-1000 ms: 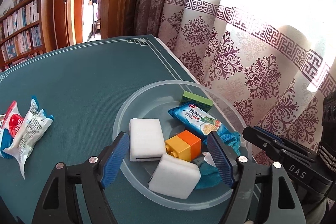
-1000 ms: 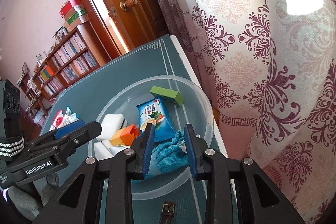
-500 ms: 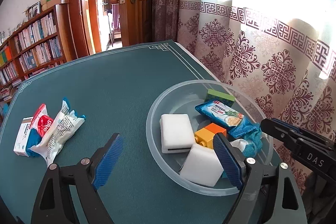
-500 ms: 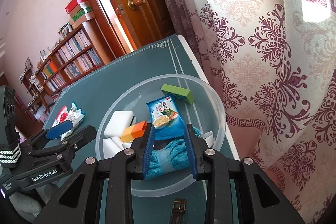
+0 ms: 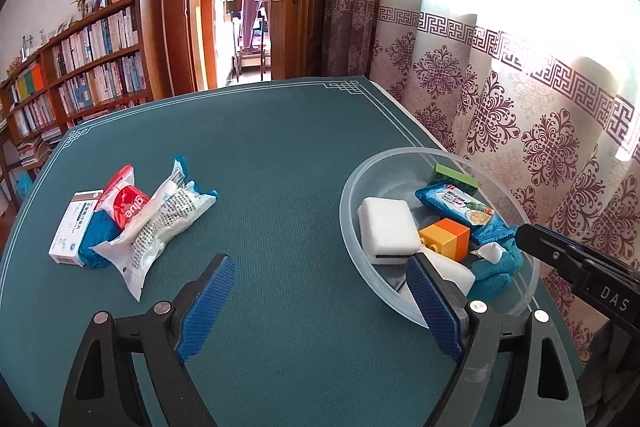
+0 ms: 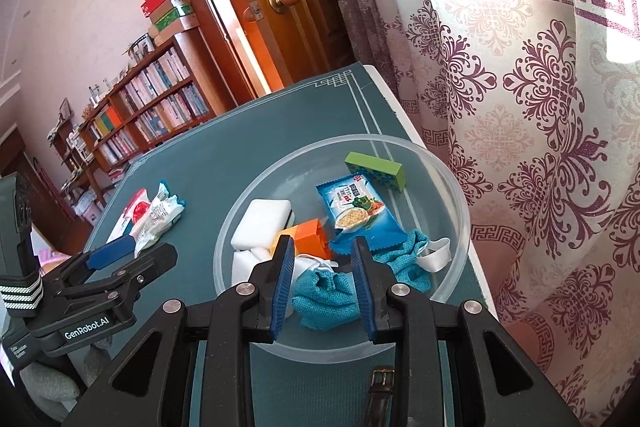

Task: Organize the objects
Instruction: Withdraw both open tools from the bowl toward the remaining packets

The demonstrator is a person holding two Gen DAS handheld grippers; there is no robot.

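A clear plastic bowl (image 5: 352, 227) (image 6: 456, 195) stands at the table's right edge. It holds white sponges (image 5: 386, 227), an orange block (image 5: 446, 237), a green block (image 6: 374, 171), a blue snack packet (image 6: 356, 211) and a teal cloth (image 6: 328, 295). My left gripper (image 5: 320, 307) is open and empty above the green tabletop, left of the bowl. My right gripper (image 6: 323, 287) is partly open and empty above the bowl's near side, over the cloth. A pile of packets (image 5: 156, 223) and a small box (image 5: 72, 227) lies at the left.
A brown watch strap (image 6: 378, 399) lies on the table near the bowl's front. A patterned curtain (image 5: 520, 115) hangs close along the table's right edge. A door and bookshelves (image 5: 80, 75) stand behind the table.
My left gripper has drawn back and swung left, away from the bowl, so the packet pile is nearer centre. My right gripper has lifted slightly and stays over the cloth.
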